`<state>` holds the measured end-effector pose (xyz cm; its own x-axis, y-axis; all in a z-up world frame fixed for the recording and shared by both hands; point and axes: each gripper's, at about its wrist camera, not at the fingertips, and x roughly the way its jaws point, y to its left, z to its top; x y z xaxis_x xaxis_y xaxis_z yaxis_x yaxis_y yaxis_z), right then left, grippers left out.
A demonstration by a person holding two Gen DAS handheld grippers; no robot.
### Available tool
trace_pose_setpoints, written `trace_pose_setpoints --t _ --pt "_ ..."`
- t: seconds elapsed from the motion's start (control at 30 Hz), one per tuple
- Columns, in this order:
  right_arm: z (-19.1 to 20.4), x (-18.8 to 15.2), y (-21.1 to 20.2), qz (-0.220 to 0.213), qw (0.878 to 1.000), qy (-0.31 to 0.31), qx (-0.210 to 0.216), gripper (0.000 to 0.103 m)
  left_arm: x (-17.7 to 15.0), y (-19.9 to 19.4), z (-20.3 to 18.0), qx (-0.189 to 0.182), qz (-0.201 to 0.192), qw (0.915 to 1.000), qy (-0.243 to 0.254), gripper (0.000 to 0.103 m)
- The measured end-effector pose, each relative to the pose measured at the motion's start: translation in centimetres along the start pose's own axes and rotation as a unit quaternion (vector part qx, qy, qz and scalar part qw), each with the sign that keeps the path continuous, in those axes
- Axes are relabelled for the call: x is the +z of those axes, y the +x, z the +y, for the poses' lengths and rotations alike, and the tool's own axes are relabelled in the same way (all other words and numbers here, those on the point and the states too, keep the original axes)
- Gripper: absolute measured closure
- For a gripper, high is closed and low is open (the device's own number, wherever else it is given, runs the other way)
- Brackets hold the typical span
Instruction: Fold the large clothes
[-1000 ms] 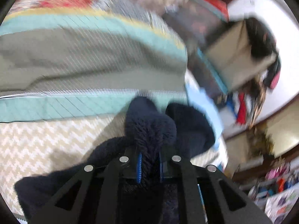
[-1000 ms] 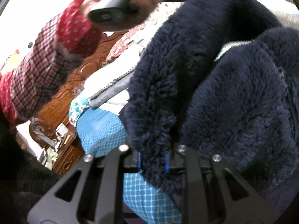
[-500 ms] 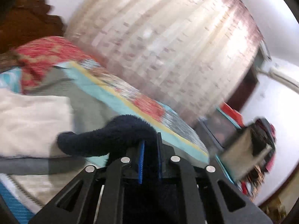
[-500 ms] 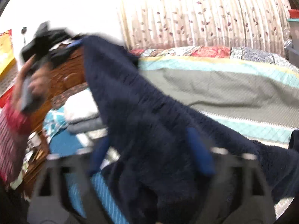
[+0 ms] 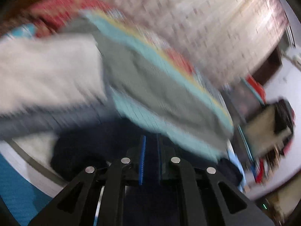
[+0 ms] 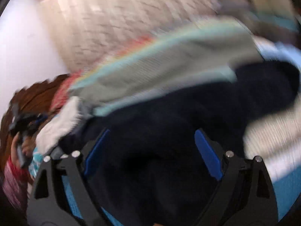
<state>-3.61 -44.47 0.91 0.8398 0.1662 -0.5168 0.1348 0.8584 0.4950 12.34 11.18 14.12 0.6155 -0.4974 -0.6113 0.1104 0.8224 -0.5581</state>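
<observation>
Left gripper [image 5: 150, 158]: jaws nearly together, the blue pads clamped on a fold of the navy fleece garment [image 5: 105, 146]. The fleece runs from between the pads back under the gripper body and spills out to the left in a dark heap.

Right gripper [image 6: 152, 154]: jaws spread wide. They have just been opening; the last widening came early in the past second and the spread has held level since. The blue pads [image 6: 207, 154] stand on either side of the navy fleece garment [image 6: 169, 131], which lies between and beneath them; no pad presses on it. Both views are heavily blurred.

Garment location: it rests on the bed, spread across the striped quilt [image 5: 165, 86] with grey, teal and yellow bands. One end reaches toward the right edge of the right wrist view.

Surroundings: a folded white textile [image 5: 47, 66] lies on the quilt to the left of the fleece, with a grey layer under it. A pale patterned curtain [image 5: 216, 28] hangs behind the bed. In the right wrist view, a hand [image 6: 22, 146] in a red checked sleeve [image 6: 13, 180] grips the left gripper's handle at the left edge, in front of a brown wooden headboard [image 6: 37, 92].

Containers: at the right of the left wrist view an open box-like shape [image 5: 267, 124] shows dark items at its edge; contents cannot be identified.
</observation>
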Motion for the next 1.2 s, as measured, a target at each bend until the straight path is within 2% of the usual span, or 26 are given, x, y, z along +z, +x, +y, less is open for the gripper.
trace_pose_setpoints --t 0.07,0.13,0.23,0.3,0.43,0.53,0.6,0.63,0.67,0.73,0.8,0.83,0.87,0.9,0.93,0.97,1.0,1.07,1.1,1.17,1.2 --pt "-3.0 -1.2 -0.6 0.011 0.999 0.050 0.000 0.019 -1.9 2.5 -1.7 -0.033 0.053 0.9980 0.009 0.064" --pt "-4.8 -2.0 -0.9 0.014 0.996 0.086 0.016 0.020 -4.3 5.3 -3.9 -0.083 0.108 0.9906 0.010 0.063" --pt "-4.9 -1.9 -0.1 0.023 0.994 0.098 0.049 0.020 -7.8 10.0 -7.2 -0.140 0.197 0.9702 -0.005 0.061" --pt "-4.5 -1.4 1.5 0.029 0.990 0.113 0.075 0.020 -9.9 12.5 -8.8 -0.146 0.235 0.9609 -0.004 0.061" --pt "-4.8 -0.3 4.5 0.058 0.982 0.135 0.117 0.020 -12.7 17.1 -10.6 -0.140 0.272 0.9520 0.008 0.059" --pt "-4.4 0.2 7.2 0.094 0.975 0.140 0.147 0.022 -14.5 19.6 -10.4 -0.155 0.306 0.9387 -0.032 0.057" --pt "-4.2 0.4 9.0 0.121 0.968 0.141 0.171 0.056 -14.7 20.9 -10.3 -0.184 0.304 0.9336 -0.048 0.057" --pt "-4.0 0.7 9.7 0.130 0.966 0.138 0.177 0.066 -14.4 21.4 -10.6 -0.196 0.299 0.9326 -0.053 0.058" --pt "-3.5 1.7 10.4 0.132 0.965 0.128 0.188 0.076 -13.3 22.0 -11.1 -0.209 0.288 0.9328 -0.056 0.060" --pt "-1.9 5.0 11.1 0.113 0.970 0.093 0.195 0.077 -10.4 22.4 -12.3 -0.215 0.259 0.9399 -0.055 0.064" --pt "0.2 10.3 12.2 0.073 0.978 0.049 0.190 0.077 -5.1 22.9 -14.3 -0.203 0.195 0.9573 -0.065 0.064" --pt "0.9 12.3 13.1 0.060 0.980 0.040 0.187 0.076 -2.4 23.1 -15.4 -0.182 0.160 0.9680 -0.067 0.064" --pt "1.5 15.4 14.9 0.047 0.980 0.038 0.189 0.060 -0.3 23.3 -15.8 -0.171 0.138 0.9740 -0.057 0.064" --pt "1.4 17.2 16.1 0.041 0.979 0.047 0.192 0.023 2.3 23.5 -16.7 -0.145 0.116 0.9820 -0.036 0.064" --pt "0.9 18.8 17.4 0.035 0.979 0.069 0.191 0.008 4.1 23.6 -17.3 -0.128 0.103 0.9861 -0.025 0.064" --pt "0.4 19.4 18.1 0.033 0.976 0.092 0.194 0.005 5.1 23.5 -17.4 -0.121 0.098 0.9876 -0.022 0.064" --pt "-0.8 19.7 19.2 0.050 0.968 0.138 0.206 0.005 6.1 22.8 -17.3 -0.120 0.093 0.9882 -0.021 0.064" --pt "-2.2 18.9 19.5 0.070 0.957 0.175 0.222 0.005 6.8 21.3 -16.8 -0.131 0.086 0.9877 0.002 0.064" --pt "-2.9 18.1 18.6 0.063 0.958 0.173 0.221 0.005 6.3 20.0 -16.3 -0.127 0.080 0.9882 0.028 0.064" --pt "-4.1 16.2 15.7 0.034 0.970 0.136 0.198 0.005 4.8 18.6 -15.2 -0.114 0.087 0.9870 0.071 0.063" --pt "-4.8 14.6 13.9 0.024 0.976 0.112 0.186 0.005 2.7 17.7 -13.4 -0.101 0.100 0.9845 0.103 0.062"
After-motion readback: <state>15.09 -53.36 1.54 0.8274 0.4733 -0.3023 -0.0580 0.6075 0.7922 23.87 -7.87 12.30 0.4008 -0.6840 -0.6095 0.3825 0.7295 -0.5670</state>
